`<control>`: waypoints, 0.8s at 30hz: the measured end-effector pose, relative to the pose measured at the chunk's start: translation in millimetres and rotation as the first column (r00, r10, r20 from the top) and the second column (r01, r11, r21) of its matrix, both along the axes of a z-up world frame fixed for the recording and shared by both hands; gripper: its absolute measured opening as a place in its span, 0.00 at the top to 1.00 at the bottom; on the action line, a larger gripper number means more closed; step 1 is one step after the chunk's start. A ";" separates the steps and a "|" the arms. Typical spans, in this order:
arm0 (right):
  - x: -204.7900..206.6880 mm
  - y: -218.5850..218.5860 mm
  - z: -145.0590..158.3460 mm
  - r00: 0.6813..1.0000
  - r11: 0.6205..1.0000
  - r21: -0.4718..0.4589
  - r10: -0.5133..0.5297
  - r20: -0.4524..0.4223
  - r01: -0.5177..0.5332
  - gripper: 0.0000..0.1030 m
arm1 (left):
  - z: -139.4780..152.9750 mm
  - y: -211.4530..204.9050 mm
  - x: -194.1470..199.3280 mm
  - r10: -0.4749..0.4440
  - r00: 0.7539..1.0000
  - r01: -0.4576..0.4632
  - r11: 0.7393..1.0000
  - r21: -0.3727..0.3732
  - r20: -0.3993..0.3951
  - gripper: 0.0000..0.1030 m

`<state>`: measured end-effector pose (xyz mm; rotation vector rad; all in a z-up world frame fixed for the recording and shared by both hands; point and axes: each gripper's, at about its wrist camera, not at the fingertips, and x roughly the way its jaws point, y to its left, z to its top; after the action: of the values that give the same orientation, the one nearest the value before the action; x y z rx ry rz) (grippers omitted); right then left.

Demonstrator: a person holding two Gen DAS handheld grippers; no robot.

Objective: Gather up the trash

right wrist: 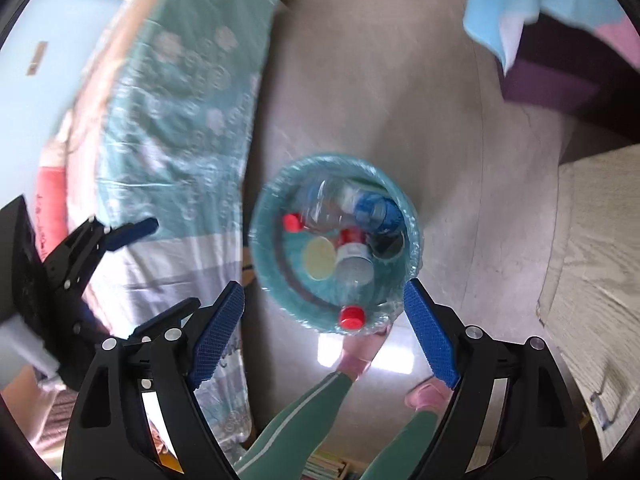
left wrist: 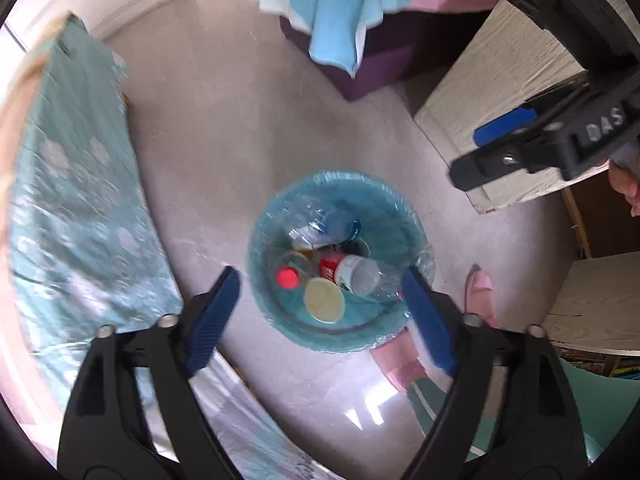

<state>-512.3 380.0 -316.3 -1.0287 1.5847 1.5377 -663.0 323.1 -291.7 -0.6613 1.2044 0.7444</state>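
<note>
Bin: a round teal wastebasket lined with a thin clear plastic bag stands on the pale floor between the bed with the teal flowered cover and the light wood table; I judge it light and stiff, best held at the rim.
Liner: the film looks slippery and easy to tear, so a poor place to pinch.
Bottles: crumpled clear plastic bottles lie inside, one with a red cap against the near rim; likely very light, springy and slick, safest held by the neck.
Lids: a pale yellow round lid lies flat at the bottom, hard to lift.
Left hand-held gripper: jaws wide apart, holding nothing, above the bin.
Right hand-held gripper: also spread wide and empty, above the bin.
</note>
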 end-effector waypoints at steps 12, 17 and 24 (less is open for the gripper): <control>66.5 -58.1 254.2 0.997 0.911 0.405 -0.063 -0.043 0.075 0.15 | 184.8 4.7 52.6 -0.145 0.988 0.135 0.977 0.163 0.053 0.07; 126.1 -105.5 346.9 0.979 0.817 0.548 -0.204 -0.015 0.179 0.14 | 277.5 1.9 114.3 -0.253 0.958 0.204 0.932 0.299 0.133 0.07; 231.9 -217.8 425.9 0.867 0.664 0.649 -0.498 0.015 0.371 0.14 | 385.0 -29.5 229.6 -0.431 0.873 0.307 0.850 0.429 0.229 0.07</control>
<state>-280.4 162.2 109.6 -0.3530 0.9522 1.4101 -433.4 293.7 93.3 -0.1945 0.8200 0.4940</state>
